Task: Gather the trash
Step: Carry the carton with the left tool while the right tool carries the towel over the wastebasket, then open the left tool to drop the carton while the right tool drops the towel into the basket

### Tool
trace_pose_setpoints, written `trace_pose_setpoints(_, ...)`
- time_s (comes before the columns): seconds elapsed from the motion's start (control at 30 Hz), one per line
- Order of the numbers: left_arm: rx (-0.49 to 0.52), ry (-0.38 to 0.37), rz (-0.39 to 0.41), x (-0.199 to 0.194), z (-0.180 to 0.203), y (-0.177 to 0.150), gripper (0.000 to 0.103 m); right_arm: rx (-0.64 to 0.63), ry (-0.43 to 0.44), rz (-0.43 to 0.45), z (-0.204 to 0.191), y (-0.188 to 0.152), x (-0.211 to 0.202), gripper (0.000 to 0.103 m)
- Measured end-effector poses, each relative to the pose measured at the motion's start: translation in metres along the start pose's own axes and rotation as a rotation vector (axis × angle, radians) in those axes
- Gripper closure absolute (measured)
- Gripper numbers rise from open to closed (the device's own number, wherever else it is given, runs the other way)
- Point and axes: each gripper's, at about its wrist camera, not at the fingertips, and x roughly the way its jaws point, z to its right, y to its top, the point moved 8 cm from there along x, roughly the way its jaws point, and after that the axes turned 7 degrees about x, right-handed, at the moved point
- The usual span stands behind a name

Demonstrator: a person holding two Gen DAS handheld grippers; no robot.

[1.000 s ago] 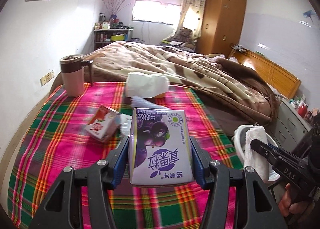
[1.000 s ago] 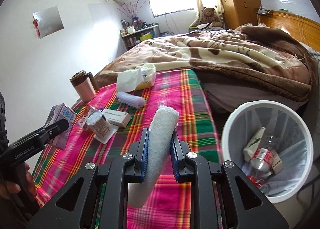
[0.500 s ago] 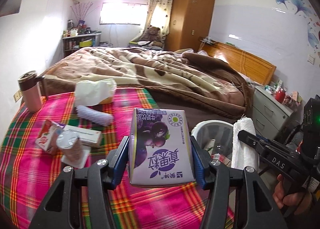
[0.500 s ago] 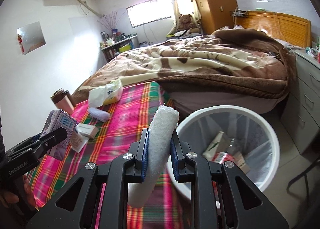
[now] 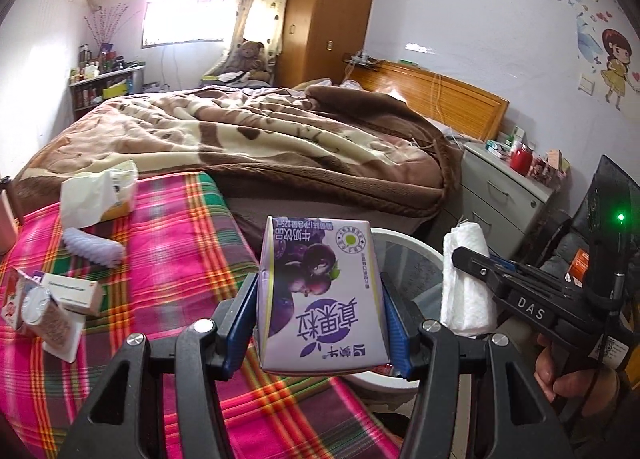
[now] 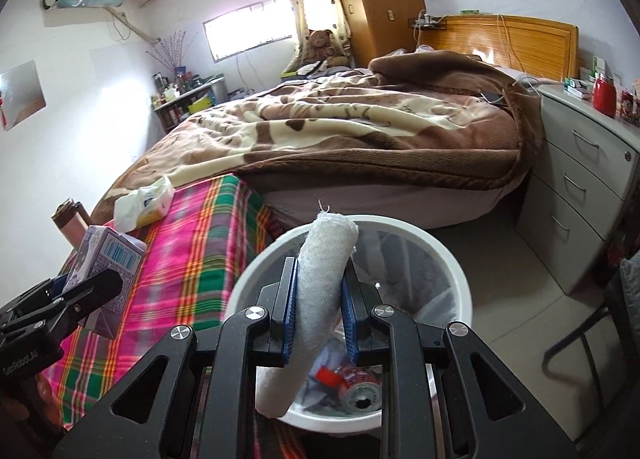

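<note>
roll point(image 6: 320, 279) upright over bin point(image 6: 460, 279) | carton point(image 5: 322, 295) upright, seemingly inverted

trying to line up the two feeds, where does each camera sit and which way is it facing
Left wrist: on the left gripper, looking along its fingers at the purple milk carton it clamps, toward the bed; the right gripper and a hand show at right.
Right wrist: on the right gripper, tilted down over the white trash bin, holding a rolled white cloth; the left gripper shows at left.
Shared: both grippers, carton, cloth, bin, plaid cover, brown blanket.
</note>
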Motion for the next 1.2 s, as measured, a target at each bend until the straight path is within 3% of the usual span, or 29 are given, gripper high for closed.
trace_pose_setpoints(0.43, 0.054, -0.053, -0.06, 0.044, 0.044, 0.003, 0.044, 0.005, -0.06, -0.068, 0.033, -0.002, 0.022, 0.082)
trace_pose_setpoints(0.73, 0.057, -0.078, -0.102, 0.066, 0.053, 0.0, 0.044, -0.003, -0.079, -0.127, 0.045, -0.009, 0.035, 0.081)
trace_pose_setpoints(0.83, 0.056, -0.07, -0.098, 0.066, 0.052, 0.0, 0.033, -0.013, -0.092, -0.134, 0.046, -0.009, 0.036, 0.081)
trace_pose_setpoints(0.9, 0.05, -0.077, -0.097, 0.066, 0.051, 0.001, 0.032, -0.019, -0.099, -0.134, 0.046, -0.008, 0.037, 0.076)
trace_pose_setpoints(1.03, 0.043, -0.069, -0.095, 0.064, 0.046, 0.0, 0.03, -0.015, -0.098, -0.125, 0.047, -0.007, 0.036, 0.055)
trace_pose_setpoints(1.2, 0.03, -0.064, -0.088, 0.059, 0.04, 0.0, 0.029, -0.011, -0.095, -0.118, 0.044, -0.007, 0.035, 0.054)
